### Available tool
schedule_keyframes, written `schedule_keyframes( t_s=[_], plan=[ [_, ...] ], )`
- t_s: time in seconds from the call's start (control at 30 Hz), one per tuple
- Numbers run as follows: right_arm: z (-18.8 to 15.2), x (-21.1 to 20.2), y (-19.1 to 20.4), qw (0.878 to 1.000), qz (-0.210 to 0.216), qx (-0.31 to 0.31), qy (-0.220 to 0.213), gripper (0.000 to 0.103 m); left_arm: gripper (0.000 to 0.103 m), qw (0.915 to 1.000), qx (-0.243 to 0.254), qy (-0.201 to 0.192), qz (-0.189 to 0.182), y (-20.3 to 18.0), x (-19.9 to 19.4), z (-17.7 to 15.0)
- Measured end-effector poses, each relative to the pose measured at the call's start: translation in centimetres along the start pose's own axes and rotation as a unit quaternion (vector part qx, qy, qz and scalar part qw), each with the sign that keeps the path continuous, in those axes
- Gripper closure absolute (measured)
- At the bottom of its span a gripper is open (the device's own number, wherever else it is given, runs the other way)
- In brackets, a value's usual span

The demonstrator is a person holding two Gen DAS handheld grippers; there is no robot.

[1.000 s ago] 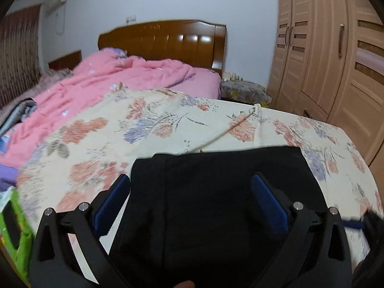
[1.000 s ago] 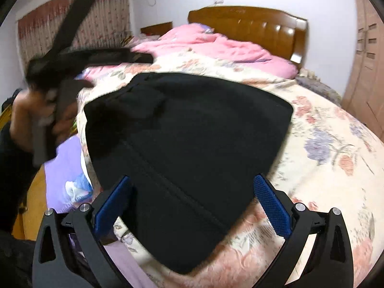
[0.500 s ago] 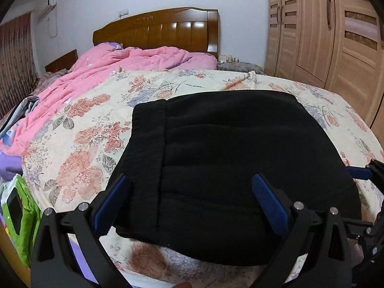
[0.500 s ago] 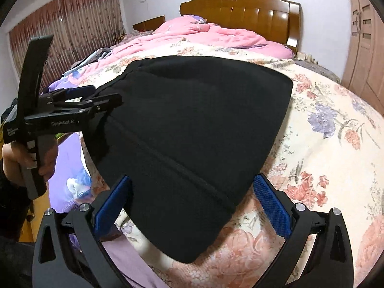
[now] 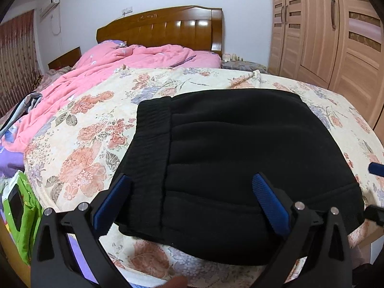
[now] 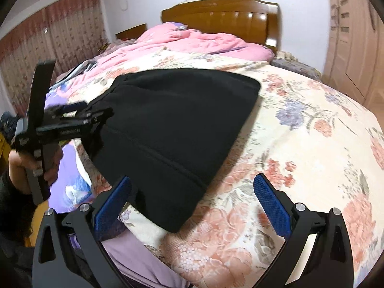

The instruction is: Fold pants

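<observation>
The black pants (image 5: 235, 153) lie folded into a compact block on the floral bedspread (image 5: 96, 129), waistband to the left in the left wrist view. My left gripper (image 5: 192, 192) is open and empty, hovering over the near edge of the pants. My right gripper (image 6: 192, 194) is open and empty over the near right corner of the pants (image 6: 177, 124). The left gripper also shows in the right wrist view (image 6: 72, 117), at the left edge of the pants.
A pink quilt (image 5: 115, 64) is bunched toward the wooden headboard (image 5: 168, 26). A wooden wardrobe (image 5: 336, 36) stands on the right. A green bag (image 5: 21, 213) and purple cloth (image 6: 72, 175) lie by the bed's near left edge. Curtains (image 6: 60, 40) hang at far left.
Both grippers have drawn back from the pants. The left gripper has come down from the air to the left edge of the pants. The pants lie still.
</observation>
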State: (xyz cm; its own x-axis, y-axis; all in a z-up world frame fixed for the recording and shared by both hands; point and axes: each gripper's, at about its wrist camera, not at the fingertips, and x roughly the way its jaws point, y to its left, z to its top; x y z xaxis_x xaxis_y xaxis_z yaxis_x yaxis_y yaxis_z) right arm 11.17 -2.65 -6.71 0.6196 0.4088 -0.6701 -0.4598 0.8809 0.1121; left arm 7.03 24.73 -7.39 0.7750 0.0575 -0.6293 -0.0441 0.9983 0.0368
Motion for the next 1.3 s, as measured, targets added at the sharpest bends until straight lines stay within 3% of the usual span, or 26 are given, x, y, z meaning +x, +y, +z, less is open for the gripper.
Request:
schedule_keyframes(
  t_s=[0.23,0.33,0.4,0.5,0.83,1.3],
  plan=[
    [2.1,-2.1,-0.6,0.997,0.023,0.07,-0.008,0.005,0.001,0.9995,-0.025,0.009,0.019,-0.1,0.1,0.2],
    [2.9,-2.4,-0.1,0.997,0.011,0.08,-0.001,0.005,0.002,0.9988,-0.043,0.009,0.024,0.1,-0.8,0.3],
    [3.0,-2.6,0.4,0.997,0.001,0.073,-0.005,0.005,0.002,0.9977,-0.047,-0.019,0.045,-0.3,-2.8,0.6],
    [2.8,-2.4,1.3,0.998,-0.012,0.058,-0.007,0.005,0.002,0.9977,-0.008,-0.046,0.049,-2.0,-5.2,0.9],
    [1.3,-1.0,2.5,0.999,-0.021,0.036,0.021,0.005,0.002,0.9991,-0.011,-0.022,0.036,-5.6,-7.3,-0.6],
    [0.9,-0.5,2.7,0.999,-0.027,0.032,0.029,0.005,0.002,0.9994,-0.005,-0.017,0.03,-6.3,-7.3,-1.2]
  ],
)
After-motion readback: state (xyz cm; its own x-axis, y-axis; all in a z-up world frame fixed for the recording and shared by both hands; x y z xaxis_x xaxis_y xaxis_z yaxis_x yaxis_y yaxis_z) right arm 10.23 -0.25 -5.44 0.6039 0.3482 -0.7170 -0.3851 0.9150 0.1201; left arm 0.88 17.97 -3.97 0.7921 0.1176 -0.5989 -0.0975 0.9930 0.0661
